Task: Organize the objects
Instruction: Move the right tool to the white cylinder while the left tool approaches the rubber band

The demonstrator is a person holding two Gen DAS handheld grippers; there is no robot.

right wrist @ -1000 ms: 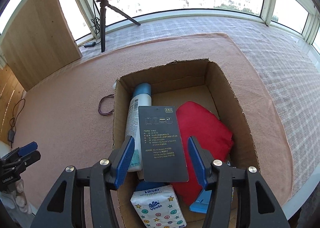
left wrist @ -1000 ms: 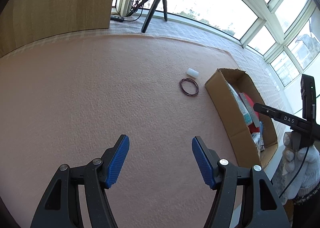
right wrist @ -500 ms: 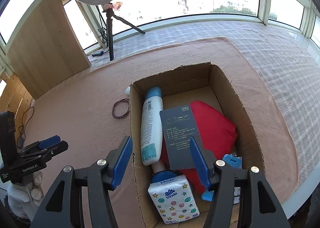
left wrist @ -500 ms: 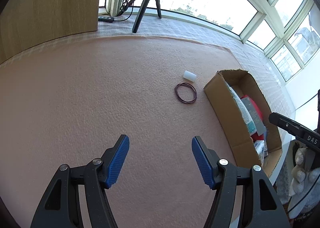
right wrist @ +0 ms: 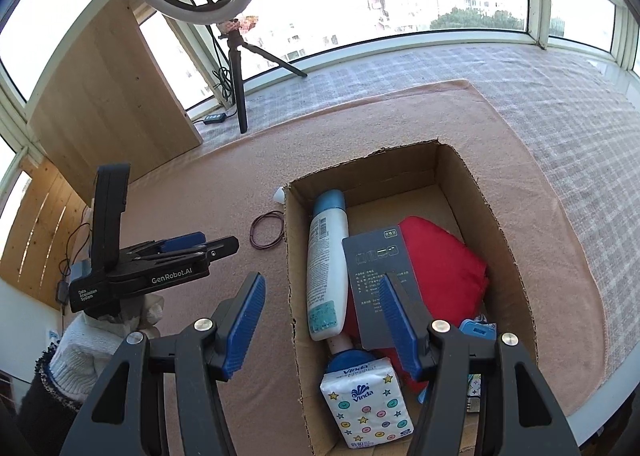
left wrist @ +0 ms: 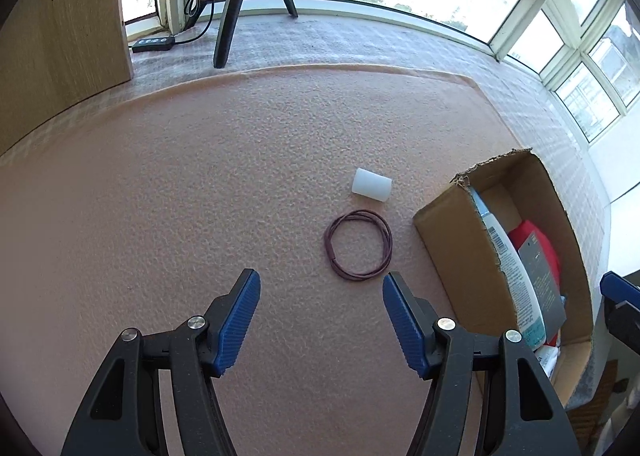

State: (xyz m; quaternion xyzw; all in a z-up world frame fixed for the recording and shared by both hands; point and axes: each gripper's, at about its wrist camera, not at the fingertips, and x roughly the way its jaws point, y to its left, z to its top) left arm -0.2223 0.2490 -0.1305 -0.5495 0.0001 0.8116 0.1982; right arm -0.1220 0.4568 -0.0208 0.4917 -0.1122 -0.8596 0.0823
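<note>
The left gripper (left wrist: 321, 316), jaws spread and empty, points at the maroon rubber-band loop (left wrist: 359, 244) just ahead, likely lining up a pickup, while the right gripper (right wrist: 322, 320), also released, hovers over the already filled cardboard box (right wrist: 502, 232).

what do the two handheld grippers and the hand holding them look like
Both are black plastic clamp-style frames with silver rivets and ribbed blue pads on the jaws: left gripper, right gripper. Seen from the right wrist, the left gripper's body carries white "GenRobot.AI" lettering and a thin black cable. The left hand wears a white knit glove over a dark sleeve cuff.
</note>
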